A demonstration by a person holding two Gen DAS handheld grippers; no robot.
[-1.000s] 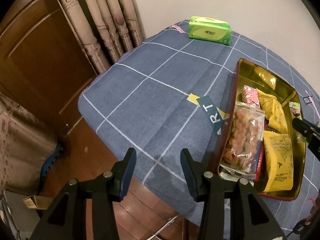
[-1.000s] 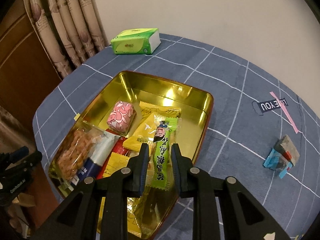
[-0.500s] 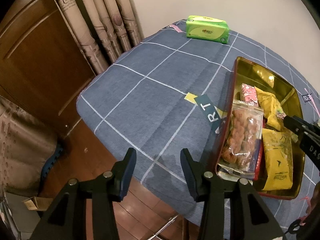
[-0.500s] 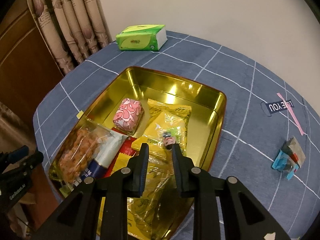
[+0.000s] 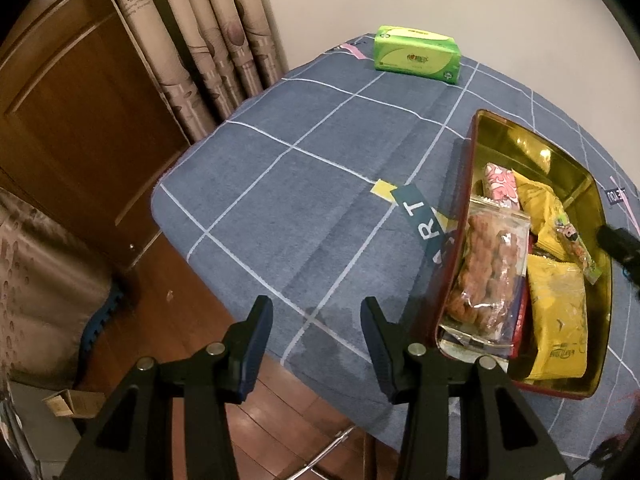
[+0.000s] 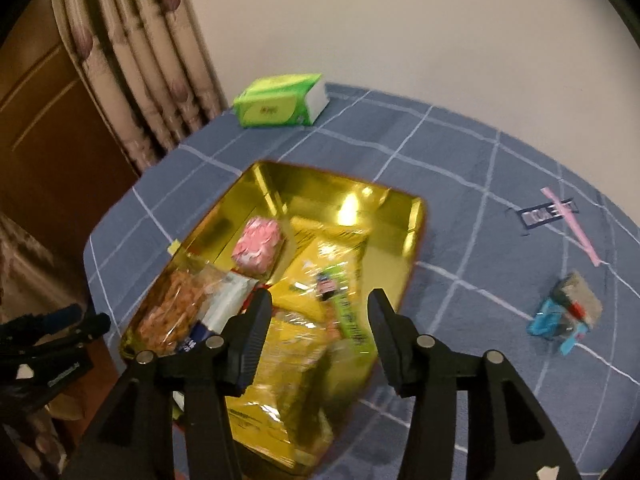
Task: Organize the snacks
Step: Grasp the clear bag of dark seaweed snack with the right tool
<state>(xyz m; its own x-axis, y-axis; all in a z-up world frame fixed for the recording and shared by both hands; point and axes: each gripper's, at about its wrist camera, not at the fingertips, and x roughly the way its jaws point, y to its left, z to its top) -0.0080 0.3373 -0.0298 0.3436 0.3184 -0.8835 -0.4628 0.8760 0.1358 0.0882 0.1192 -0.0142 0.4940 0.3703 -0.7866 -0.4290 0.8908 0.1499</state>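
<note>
A gold tin tray [image 6: 280, 178] [image 5: 504, 128] on the blue checked tablecloth holds several snack packs: a pink one [image 6: 258, 246], yellow bags [image 5: 558, 320], a clear bag of brown snacks [image 5: 486, 270]. A long green stick pack [image 6: 346, 314] [image 5: 578, 246] lies loose on the yellow bags. My right gripper [image 6: 318, 312] hovers above it, its jaws opening, pads clear of the pack. My left gripper [image 5: 316, 320] stands open and empty over the table's near edge, left of the tray. A blue and grey snack pack [image 6: 566, 312] lies on the cloth to the right.
A green tissue pack [image 5: 416, 54] [image 6: 280, 100] lies at the far side of the table [image 5: 304, 184]. Curtains [image 5: 192, 32] and a wooden door [image 5: 72, 120] stand to the left. Wooden floor [image 5: 180, 280] shows below the table edge.
The right gripper held the green stick pack over the tray, then let it go; its jaws have spread and it has lifted a little. The left gripper has stayed put.
</note>
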